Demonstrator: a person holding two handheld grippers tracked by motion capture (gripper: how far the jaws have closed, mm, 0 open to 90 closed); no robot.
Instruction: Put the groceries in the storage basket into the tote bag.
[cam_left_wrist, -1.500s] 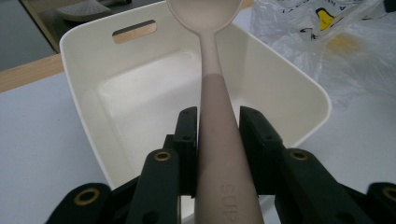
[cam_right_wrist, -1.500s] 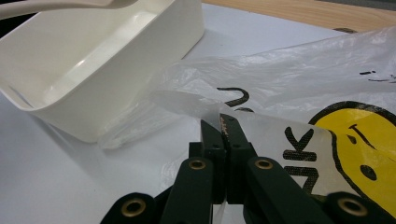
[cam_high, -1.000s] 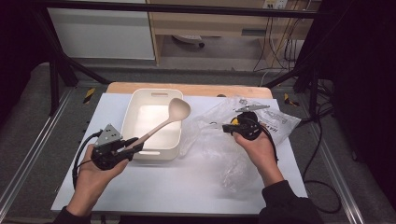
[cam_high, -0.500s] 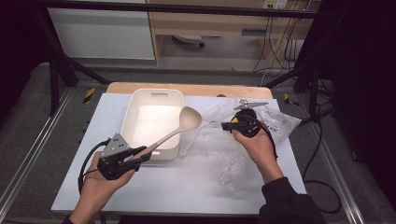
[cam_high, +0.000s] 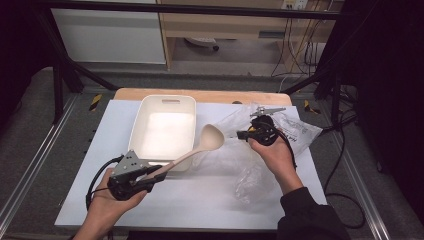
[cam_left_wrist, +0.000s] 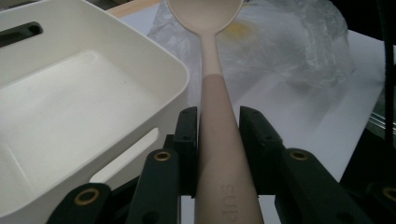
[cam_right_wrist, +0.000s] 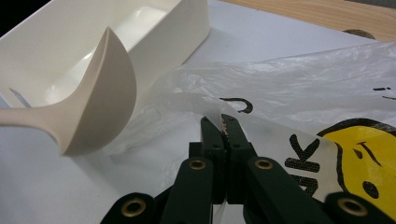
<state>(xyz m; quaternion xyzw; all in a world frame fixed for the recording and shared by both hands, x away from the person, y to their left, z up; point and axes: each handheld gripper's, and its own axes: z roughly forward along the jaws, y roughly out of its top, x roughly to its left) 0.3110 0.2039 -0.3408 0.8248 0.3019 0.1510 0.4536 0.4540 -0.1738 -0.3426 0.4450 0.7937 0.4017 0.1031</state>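
You've got the left gripper (cam_high: 152, 176) clamped on the ladle (cam_high: 200, 146) handle, bowl hovering between the white bin (cam_high: 165, 131) and the plastic bag (cam_high: 250, 150), while your right gripper (cam_right_wrist: 223, 126) pinches the bag's edge, probably to hold its mouth up for the ladle.

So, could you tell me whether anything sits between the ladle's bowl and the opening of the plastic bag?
Nothing visible does. The left gripper holds the ladle with its bowl just off the white bin and right at the plastic bag. The right gripper pinches the bag's edge, lifting it beside the bowl.
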